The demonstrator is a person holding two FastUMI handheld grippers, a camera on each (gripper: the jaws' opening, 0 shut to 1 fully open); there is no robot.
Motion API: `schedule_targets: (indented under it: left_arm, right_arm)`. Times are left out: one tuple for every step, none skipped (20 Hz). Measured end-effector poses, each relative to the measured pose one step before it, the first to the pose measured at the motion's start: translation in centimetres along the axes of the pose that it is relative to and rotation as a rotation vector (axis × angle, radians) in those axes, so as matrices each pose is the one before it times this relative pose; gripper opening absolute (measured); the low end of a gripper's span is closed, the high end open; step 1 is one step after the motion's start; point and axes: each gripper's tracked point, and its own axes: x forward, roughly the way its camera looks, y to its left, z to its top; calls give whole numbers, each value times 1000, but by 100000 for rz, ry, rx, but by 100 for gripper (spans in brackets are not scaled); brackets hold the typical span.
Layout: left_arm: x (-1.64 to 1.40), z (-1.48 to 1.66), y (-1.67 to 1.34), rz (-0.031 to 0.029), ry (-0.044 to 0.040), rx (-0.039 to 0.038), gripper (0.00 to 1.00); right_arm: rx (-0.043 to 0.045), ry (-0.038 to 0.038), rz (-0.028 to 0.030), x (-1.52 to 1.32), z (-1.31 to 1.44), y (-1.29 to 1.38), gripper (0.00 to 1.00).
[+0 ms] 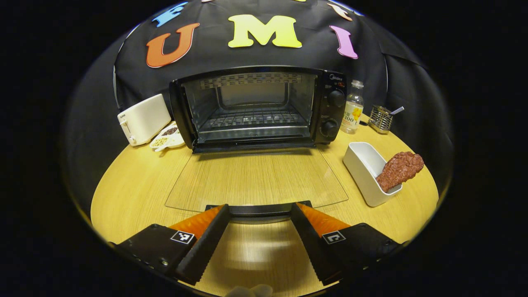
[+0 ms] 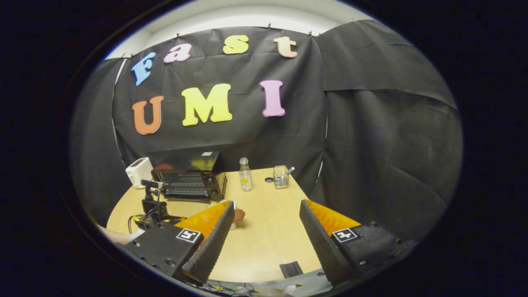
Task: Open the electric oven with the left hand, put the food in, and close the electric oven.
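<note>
Up close, left gripper view reveals oven (image 1: 255, 109) rack (image 1: 251, 119), food (image 1: 399, 169) in tray (image 1: 363, 165).

Oven (image 1: 255, 109) door (image 1: 255, 179) clear glass, rack (image 1: 251, 119) metal (shiny); table (image 1: 136, 185) smooth wood-look; tray (image 1: 365, 169) glossy plastic.

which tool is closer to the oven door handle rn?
Left. The left tool sits open astride the oven door handle, fingers either side. The right tool hangs open well back, away from the electric oven.
</note>
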Motion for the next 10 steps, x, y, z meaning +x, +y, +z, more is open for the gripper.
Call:
schedule_targets:
  left_arm:
    - [-316, 363, 100, -476, -1470, 56, 96]
    - [-552, 179, 146, -75, -642, -549, 96]
    - [-636, 359, 262, 24, -1736, -369, 96]
    - [-760, 644, 317, 318, -2165, -257, 96]
    - [-974, 503, 395, 520, -1917, -152, 96]
    - [-1130, 525, 403, 531, -2191, -112, 96]
    - [-1258, 432, 558, 1193, -1734, -282, 96]
    - [-1443, 305, 423, 427, -1240, -977, 96]
    - [-1456, 314, 218, 21, -838, -1582, 96]
    - [-1624, 487, 158, -10, -949, -1481, 97]
  right_arm:
    - [-515, 170, 365, 275, -193, 56, 100]
    - [-535, 277, 972, 419, -45, 43, 100]
    - [-500, 698, 1376, 554, -318, 224, 100]
    - [-691, 843, 1296, 730, -198, 29, 100]
    - [-850, 1053, 1729, 971, -360, 78, 96]
    - [-799, 1621, 2286, 1071, -385, 145, 100]
    - [-608, 1994, 3088, 1294, -545, 330, 100]
    - [-458, 2309, 3084, 1427, -618, 190, 100]
    - [-530, 2500, 3462, 1494, -725, 195, 100]
    - [-688, 2599, 3276, 1647, -468, 154, 100]
